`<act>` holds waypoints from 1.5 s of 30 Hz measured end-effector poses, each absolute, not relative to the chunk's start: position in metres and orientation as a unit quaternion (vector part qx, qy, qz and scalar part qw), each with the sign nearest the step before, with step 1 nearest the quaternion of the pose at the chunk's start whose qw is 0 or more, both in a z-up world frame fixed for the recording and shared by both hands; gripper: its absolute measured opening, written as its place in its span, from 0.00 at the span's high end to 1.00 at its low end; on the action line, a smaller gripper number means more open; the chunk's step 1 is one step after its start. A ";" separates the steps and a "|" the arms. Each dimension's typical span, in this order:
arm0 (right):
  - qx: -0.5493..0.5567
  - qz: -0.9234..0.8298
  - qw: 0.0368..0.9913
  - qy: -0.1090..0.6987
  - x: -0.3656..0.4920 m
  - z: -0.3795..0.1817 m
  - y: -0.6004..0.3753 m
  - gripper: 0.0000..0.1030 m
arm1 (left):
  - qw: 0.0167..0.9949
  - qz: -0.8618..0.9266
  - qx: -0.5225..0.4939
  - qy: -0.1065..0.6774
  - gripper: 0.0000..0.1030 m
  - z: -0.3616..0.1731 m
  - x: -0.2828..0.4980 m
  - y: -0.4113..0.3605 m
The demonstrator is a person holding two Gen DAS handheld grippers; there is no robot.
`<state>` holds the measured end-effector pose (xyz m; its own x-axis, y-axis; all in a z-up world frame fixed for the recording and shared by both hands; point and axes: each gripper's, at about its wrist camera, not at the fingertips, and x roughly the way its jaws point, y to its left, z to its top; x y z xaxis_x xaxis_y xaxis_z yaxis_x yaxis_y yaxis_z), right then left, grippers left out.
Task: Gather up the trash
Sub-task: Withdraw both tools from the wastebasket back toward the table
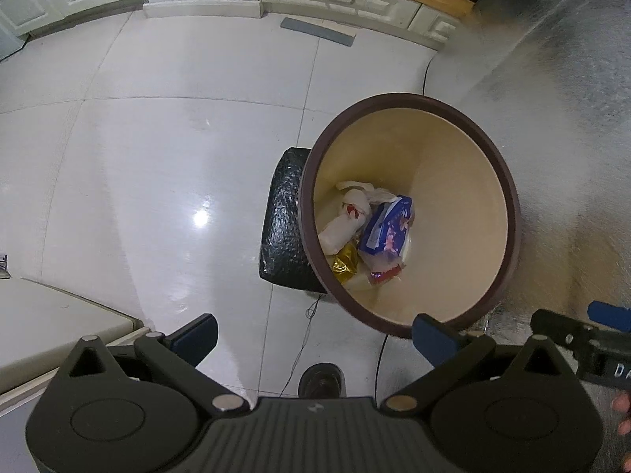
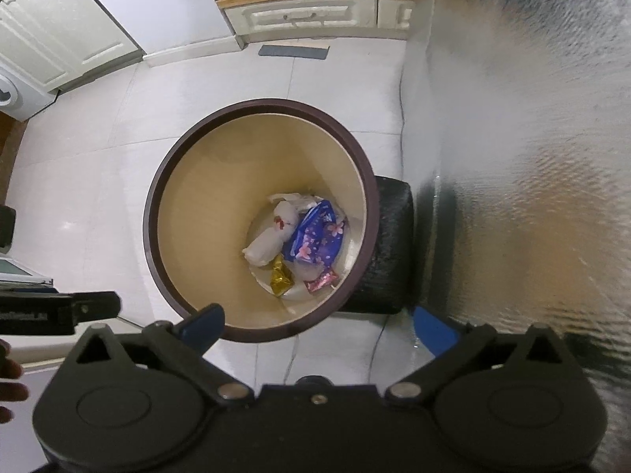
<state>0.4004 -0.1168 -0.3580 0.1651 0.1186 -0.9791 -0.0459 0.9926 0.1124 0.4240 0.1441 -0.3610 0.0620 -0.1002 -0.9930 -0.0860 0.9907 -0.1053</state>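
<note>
- We look straight down into the waste bin: brown rim, cream inside, standing on pale floor tiles.
- All the trash we can see lies on the bin's bottom: a white crumpled bag, a blue flowered wrapper, a gold foil wrapper and a small pink wrapper, touching one another.
- Right gripper hangs over the bin's near rim, jaws spread wide, nothing between them.
- Left gripper sits beside the bin's near rim, jaws likewise wide and empty.
- We judge every piece light, soft and crushable; the foil and film are probably slick.
- Best hold for such pieces: pinch a bunched fold or a sealed end, not a flat face.
- A black textured object stands touching the bin's outer wall.
</note>
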 end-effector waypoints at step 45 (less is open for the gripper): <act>0.050 0.025 0.901 0.430 0.242 -0.114 -0.188 0.00 | 0.870 -0.066 -0.033 0.488 0.00 -0.131 0.293 0.076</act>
